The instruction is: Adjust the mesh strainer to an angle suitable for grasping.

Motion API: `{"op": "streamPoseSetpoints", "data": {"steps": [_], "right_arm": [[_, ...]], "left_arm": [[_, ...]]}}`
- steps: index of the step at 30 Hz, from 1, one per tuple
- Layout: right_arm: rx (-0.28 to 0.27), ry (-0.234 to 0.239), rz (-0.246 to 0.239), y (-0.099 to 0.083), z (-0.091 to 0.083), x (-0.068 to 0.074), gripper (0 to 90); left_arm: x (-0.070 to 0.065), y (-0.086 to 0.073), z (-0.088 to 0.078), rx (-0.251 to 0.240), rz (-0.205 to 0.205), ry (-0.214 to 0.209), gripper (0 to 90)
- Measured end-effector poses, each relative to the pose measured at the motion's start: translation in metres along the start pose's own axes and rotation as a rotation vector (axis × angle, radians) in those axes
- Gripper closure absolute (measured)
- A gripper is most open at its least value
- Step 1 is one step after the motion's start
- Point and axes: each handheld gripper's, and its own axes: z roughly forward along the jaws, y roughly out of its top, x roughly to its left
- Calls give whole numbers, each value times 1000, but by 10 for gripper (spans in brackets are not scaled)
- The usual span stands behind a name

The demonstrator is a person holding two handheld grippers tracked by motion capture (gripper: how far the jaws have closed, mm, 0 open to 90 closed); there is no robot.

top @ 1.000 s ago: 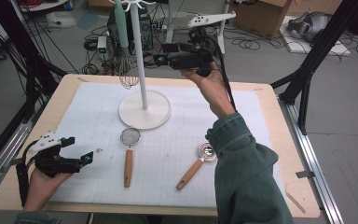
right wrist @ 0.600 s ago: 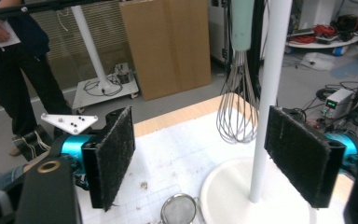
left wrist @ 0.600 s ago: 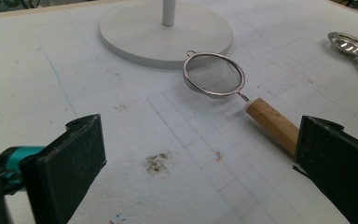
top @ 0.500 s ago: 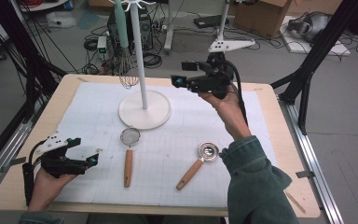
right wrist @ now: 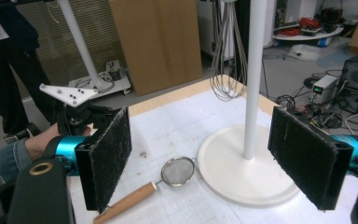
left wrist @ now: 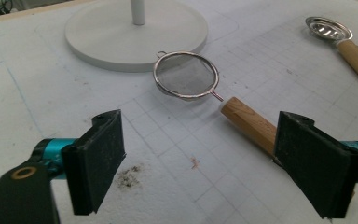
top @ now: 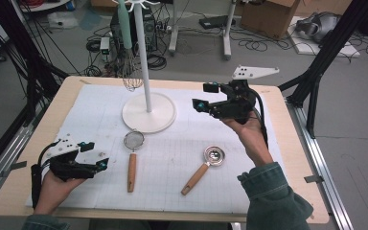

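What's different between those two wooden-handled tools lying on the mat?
The strainer has a round wire-mesh bowl you can see through; the scoop has a smaller, solid, shiny metal bowl. The strainer lies nearly straight, its head beside the white stand base; the scoop lies slanted, farther right and apart from it. Both have light wooden handles and lie flat, untouched.

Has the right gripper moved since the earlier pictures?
Yes. The right gripper has come down and toward the person, away from the white stand's pole; its jaws, opening lately, hold nothing.
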Motion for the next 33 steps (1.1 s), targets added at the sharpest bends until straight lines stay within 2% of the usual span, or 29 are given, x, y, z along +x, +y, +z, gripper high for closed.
{"op": "streamPoseSetpoints", "data": {"steps": [6, 8, 16, 23, 30, 33], "right_arm": [[5, -11, 24, -19, -9, -2, 195], [14, -13, 24, -24, -11, -2, 193], [20, -25, 32, -41, -19, 0, 188], [24, -32, 41, -52, -23, 1, 187], [25, -41, 49, -61, -26, 2, 179], [33, -50, 48, -66, -26, 4, 178]], "left_arm": [[-2, 0, 4, 30, 11, -20, 312], [-2, -1, 5, 37, 11, -30, 323], [-7, -7, 11, 98, 43, -99, 491], [-13, -11, 14, 125, 62, -142, 609], [-21, -17, 16, 160, 107, -187, 825], [-25, -20, 17, 176, 118, -204, 877]]}}
